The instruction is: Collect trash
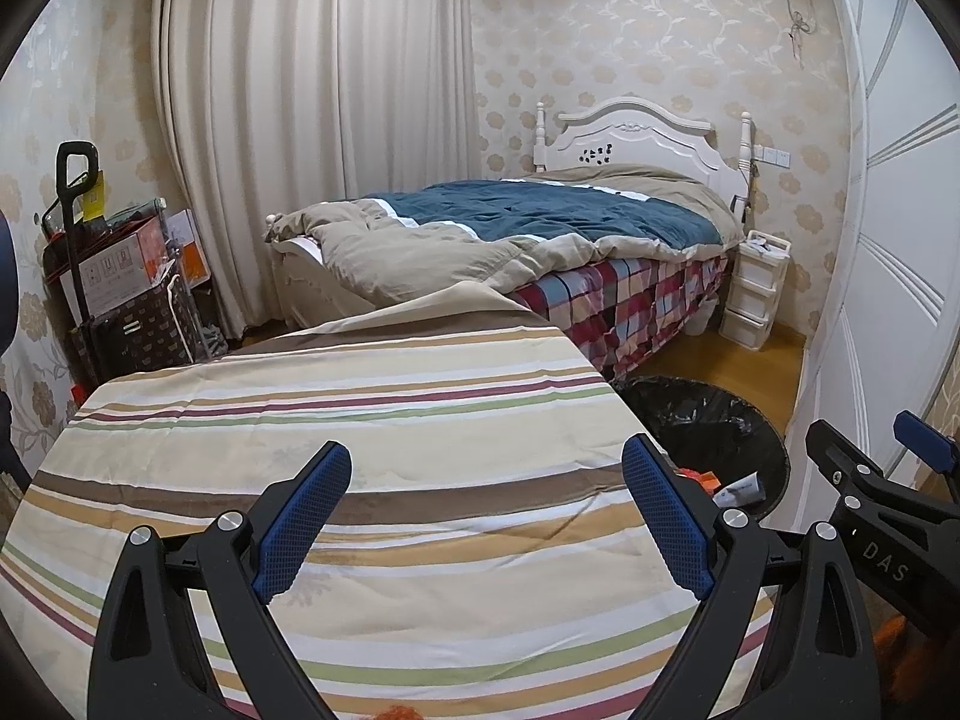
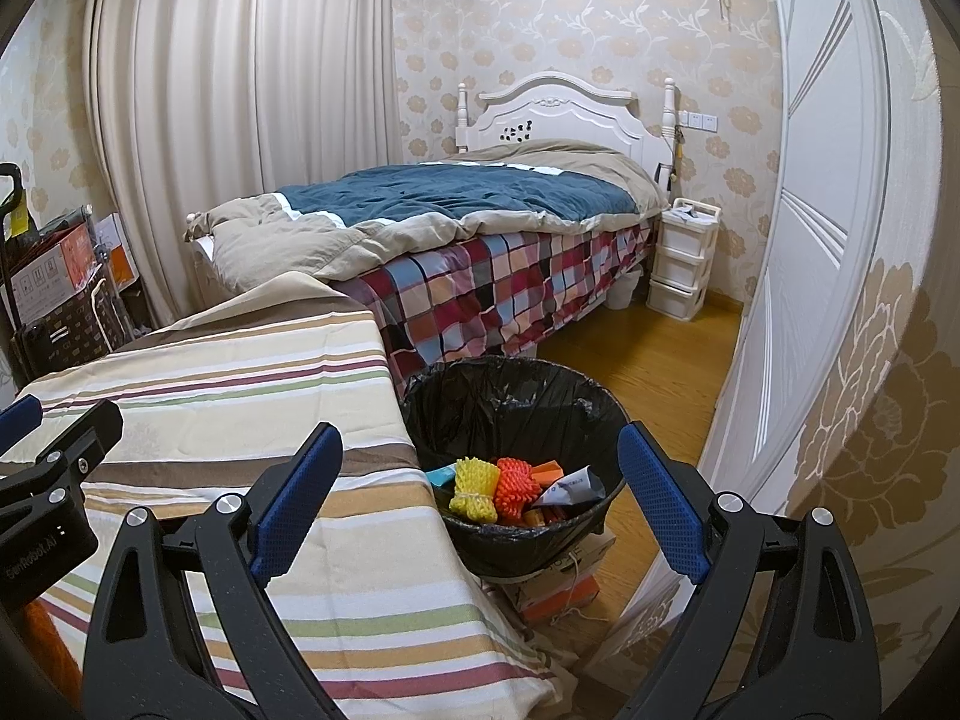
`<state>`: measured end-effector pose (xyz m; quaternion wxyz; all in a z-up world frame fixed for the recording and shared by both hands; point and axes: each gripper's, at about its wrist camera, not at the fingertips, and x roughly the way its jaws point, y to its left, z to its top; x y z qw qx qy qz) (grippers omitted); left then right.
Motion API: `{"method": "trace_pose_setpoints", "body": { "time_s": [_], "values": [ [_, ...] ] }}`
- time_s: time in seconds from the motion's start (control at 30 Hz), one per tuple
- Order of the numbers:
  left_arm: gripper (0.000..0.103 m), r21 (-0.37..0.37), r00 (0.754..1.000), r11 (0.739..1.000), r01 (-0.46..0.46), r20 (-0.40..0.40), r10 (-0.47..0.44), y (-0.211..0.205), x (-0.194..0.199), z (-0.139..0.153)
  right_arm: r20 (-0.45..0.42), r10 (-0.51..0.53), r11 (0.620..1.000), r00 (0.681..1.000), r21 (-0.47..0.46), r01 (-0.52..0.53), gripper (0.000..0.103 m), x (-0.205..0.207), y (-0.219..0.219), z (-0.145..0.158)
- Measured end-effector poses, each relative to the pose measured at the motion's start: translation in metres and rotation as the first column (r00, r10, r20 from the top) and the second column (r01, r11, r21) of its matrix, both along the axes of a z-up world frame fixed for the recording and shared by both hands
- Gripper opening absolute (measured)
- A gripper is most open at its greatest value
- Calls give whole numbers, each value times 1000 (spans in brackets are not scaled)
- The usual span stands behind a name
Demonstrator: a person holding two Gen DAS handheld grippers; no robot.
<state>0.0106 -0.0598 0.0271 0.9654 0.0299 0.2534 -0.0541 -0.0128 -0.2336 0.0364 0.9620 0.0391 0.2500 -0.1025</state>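
**Both grippers empty; trash lies in lined bin beside table**

While both tools hang above the striped tablecloth (image 1: 336, 420), neither carries anything. Left gripper (image 1: 486, 516): jaws spread wide, blue pads bare, poised over the cloth. Right gripper (image 2: 480, 504): jaws likewise spread wide, nothing between them, positioned over the table's right edge and the bin (image 2: 510, 384).

Bin: round, lined with a black bag, standing on the wooden floor (image 2: 660, 360) just beside the table, resting on a flat box (image 2: 558, 588). Contents visible in the right wrist view: yellow foam net (image 2: 474, 489), orange foam net (image 2: 517, 483), a white crumpled wrapper (image 2: 570, 486), and small orange and blue pieces, not identifiable.

Beyond the table stands a bed (image 2: 480, 204) with a plaid sheet. No loose trash is seen on the visible cloth surface.
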Motion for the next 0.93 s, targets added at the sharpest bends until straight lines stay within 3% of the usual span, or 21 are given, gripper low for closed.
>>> {"method": "trace_pose_setpoints", "body": {
  "time_s": [0.93],
  "values": [
    [91,5,1000,1000,-28,3,28,13,2,-2,-8,6,1000,1000,-1,-6,91,1,2,-1]
  ]
}}
